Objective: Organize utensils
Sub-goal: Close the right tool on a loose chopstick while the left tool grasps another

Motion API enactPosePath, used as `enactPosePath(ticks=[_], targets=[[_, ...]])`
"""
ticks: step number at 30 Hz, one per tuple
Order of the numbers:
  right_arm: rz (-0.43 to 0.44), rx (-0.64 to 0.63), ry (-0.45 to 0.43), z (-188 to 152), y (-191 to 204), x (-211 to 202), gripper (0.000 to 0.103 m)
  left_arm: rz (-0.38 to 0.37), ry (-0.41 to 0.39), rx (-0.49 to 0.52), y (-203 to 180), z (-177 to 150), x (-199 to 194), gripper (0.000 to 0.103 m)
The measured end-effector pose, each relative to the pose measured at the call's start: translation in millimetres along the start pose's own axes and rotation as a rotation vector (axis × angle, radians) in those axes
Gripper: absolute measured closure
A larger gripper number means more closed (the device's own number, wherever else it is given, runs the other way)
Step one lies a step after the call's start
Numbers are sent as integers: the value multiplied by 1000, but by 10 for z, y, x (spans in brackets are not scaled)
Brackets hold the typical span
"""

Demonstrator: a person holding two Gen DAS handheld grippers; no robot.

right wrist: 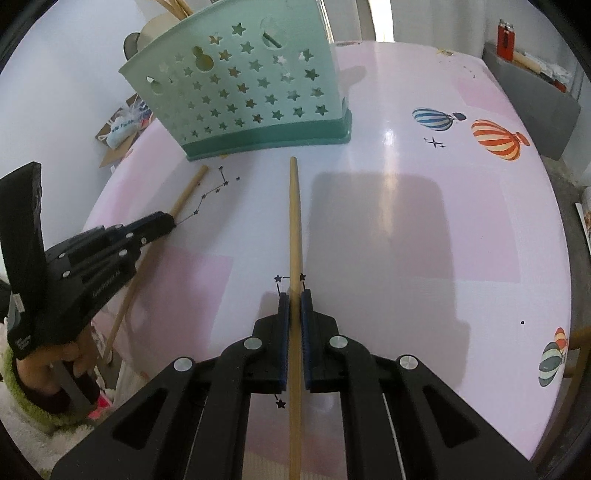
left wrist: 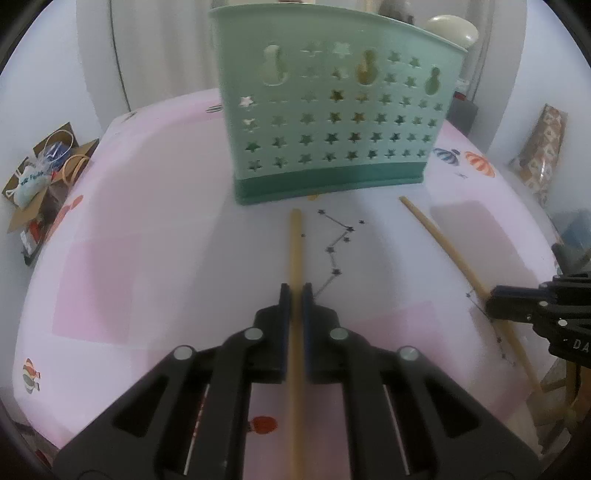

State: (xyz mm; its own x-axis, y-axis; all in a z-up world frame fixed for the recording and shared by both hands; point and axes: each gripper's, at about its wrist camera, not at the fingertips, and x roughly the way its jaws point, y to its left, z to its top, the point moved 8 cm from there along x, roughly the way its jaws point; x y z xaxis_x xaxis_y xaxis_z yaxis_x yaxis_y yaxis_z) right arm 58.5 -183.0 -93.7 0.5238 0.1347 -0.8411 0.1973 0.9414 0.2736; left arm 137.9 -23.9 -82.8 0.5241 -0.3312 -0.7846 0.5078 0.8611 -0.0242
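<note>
A: Left wrist view, item one: wooden chopstick (left wrist: 295,258), lying on the pink table (left wrist: 147,221), tip just short of the green star-cut utensil basket (left wrist: 325,122). Your left gripper (left wrist: 295,295) is closed narrow on it, pads pressing both sides.

B: Handling?

A: Light, stiff, smooth and round, so likely to roll or pivot. You hold it well back from the tip; judge that a long lever and keep the squeeze firm.

B: Right wrist view?

A: Item two: second wooden chopstick (right wrist: 294,229), also flat on the table (right wrist: 406,258), tip pointing at the basket (right wrist: 240,85), near its dark base. Your right gripper (right wrist: 294,299) is clamped narrow on it the same way.

B: Anything else listed?

A: More wooden sticks (right wrist: 177,7) already stand in the basket. Your left gripper (right wrist: 162,221) shows at the left, on its own chopstick (right wrist: 188,195).
</note>
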Motion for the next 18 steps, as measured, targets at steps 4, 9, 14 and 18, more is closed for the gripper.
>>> enactPosePath(ticks=[4,9,14,18], targets=[[-5,0,-2,88,-4,26,81,1,0,5,10,-12,-24,98],[-34,-15,-26,229,-1,90,76,-9,0,14,-2,-33,-39,98],[-75,-51,-45,322,46,151,76,-5,1,18,-30,-29,-13,98],[-106,-65,-52,359,55,160,80,-6,3,16,-52,-26,2,98]])
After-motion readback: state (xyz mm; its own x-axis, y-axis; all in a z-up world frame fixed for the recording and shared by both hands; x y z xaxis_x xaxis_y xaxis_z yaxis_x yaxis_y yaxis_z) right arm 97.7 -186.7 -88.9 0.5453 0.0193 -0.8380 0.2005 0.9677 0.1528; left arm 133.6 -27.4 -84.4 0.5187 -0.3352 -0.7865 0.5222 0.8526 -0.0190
